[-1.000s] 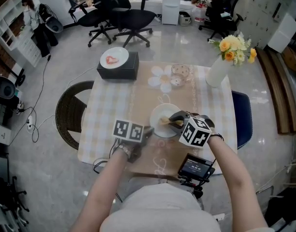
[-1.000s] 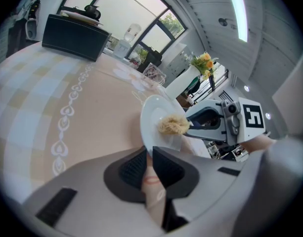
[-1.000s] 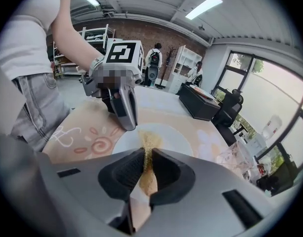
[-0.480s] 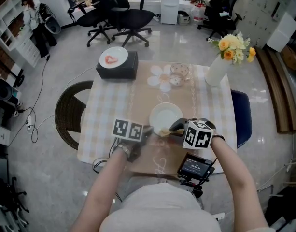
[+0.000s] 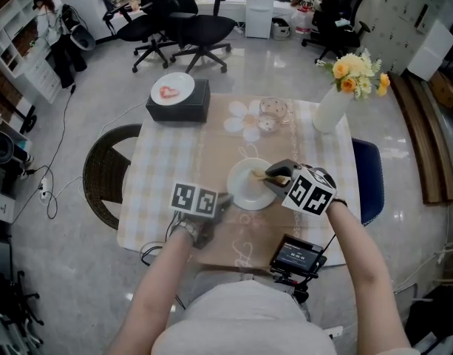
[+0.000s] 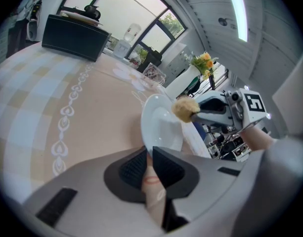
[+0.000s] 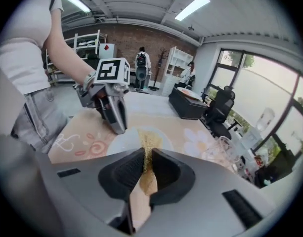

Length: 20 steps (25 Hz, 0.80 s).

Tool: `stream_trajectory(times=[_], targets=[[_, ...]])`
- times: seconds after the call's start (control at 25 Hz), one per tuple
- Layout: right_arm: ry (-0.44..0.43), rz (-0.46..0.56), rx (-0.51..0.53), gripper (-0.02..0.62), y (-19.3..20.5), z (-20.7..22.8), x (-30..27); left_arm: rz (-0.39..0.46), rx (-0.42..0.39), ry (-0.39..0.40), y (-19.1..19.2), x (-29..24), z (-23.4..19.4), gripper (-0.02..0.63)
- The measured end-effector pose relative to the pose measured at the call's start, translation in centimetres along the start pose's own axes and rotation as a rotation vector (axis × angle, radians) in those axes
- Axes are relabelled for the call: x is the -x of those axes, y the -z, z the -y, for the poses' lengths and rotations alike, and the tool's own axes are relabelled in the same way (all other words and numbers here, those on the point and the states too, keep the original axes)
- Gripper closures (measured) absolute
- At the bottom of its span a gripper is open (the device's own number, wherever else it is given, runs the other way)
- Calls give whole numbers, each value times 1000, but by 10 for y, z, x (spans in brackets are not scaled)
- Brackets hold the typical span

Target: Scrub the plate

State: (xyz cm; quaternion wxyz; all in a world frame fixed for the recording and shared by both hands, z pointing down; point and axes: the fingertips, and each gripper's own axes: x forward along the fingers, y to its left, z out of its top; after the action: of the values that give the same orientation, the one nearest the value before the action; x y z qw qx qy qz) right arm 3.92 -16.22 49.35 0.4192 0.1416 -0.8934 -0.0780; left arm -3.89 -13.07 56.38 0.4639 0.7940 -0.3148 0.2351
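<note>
Your table (image 5: pixel 161 170), in a checked cloth with a beige runner, fills the head view, with the white plate (image 5: pixel 248 187) on the runner at the middle of it. A black box (image 5: pixel 189 109) stands well beyond the plate to its left. A white vase (image 5: pixel 331 109) of yellow flowers (image 5: pixel 357 72) stands well beyond the plate to its right.

Your left gripper (image 5: pixel 226 200) meets the plate at its near-left rim. Only the left gripper view shows the grip: the jaws (image 6: pixel 149 157) are nearly together, pinching that rim (image 6: pixel 161 127). From above, the marker cube covers them.

Your right gripper (image 5: pixel 274 174) reaches over the plate from its right side. The right gripper view shows those jaws (image 7: pixel 145 164) drawn narrow on a yellow sponge (image 7: pixel 149 142), with the plate (image 7: pixel 119 141) below it and the left gripper (image 7: pixel 114 115) just beyond. The head view shows the sponge (image 5: pixel 257 174) over the plate's middle. The left gripper view sets it (image 6: pixel 185 107) at the plate's far rim, and no view settles whether it touches.

A glass bowl (image 5: pixel 275 109) sits beyond the plate, between box and vase.
</note>
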Motion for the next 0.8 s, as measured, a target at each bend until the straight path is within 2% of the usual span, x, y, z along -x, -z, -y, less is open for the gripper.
stream_trajectory(times=[0.12, 0.32, 0.56, 0.8], targets=[[78, -31, 26, 545, 0, 23, 1, 1, -2, -1, 0, 0, 0, 577], [128, -87, 90, 545, 0, 37, -6, 1, -3, -3, 0, 0, 0, 577], [130, -148, 138, 545, 6, 38, -14, 1, -2, -5, 0, 0, 0, 577], [115, -161, 141, 545, 12, 34, -13, 2, -2, -7, 0, 0, 0, 575]])
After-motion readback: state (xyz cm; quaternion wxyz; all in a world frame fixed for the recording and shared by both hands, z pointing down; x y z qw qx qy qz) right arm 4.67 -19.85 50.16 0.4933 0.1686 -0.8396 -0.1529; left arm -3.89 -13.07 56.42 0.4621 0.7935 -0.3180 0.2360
